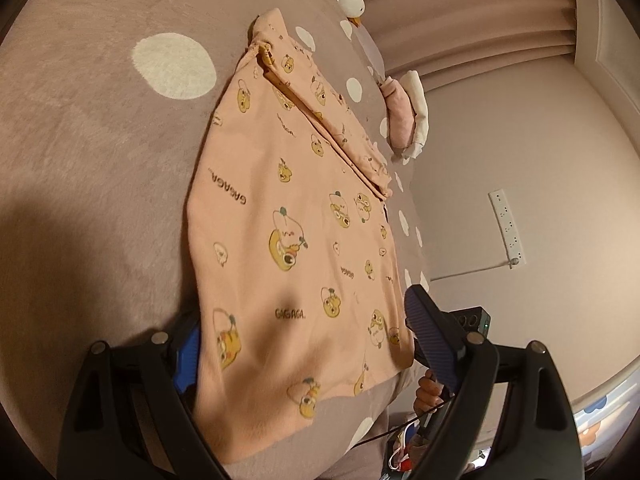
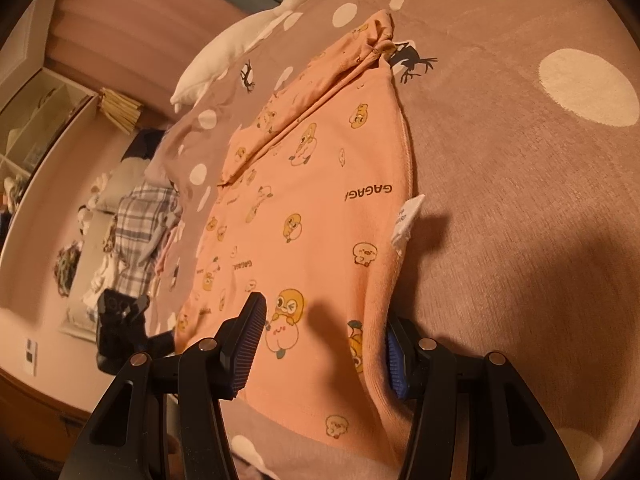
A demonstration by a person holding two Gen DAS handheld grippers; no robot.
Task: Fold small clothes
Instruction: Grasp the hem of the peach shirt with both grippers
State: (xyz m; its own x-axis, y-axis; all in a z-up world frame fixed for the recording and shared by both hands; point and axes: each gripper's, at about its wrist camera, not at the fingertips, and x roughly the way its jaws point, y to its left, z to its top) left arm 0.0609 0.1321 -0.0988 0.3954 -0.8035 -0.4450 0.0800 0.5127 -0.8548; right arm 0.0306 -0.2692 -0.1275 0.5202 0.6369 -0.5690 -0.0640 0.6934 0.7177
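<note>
Peach shirt (image 1: 296, 220) was spread flat on the bed (image 1: 100, 160). Left tongs (image 1: 304, 344) were held wide, unclamped, over its hem; right tongs (image 2: 326, 348) straddled its edge, grip unclear.

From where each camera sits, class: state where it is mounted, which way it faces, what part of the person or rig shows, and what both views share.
Left wrist: on the left tongs, facing along the bed; the peach garment lies between its fingers; a hand shows.
Right wrist: on the right tongs, facing up the bed; its fingers straddle the garment's edge; the other rig shows at left.
Shared: garment, dotted bedspread, goose toy.
</note>
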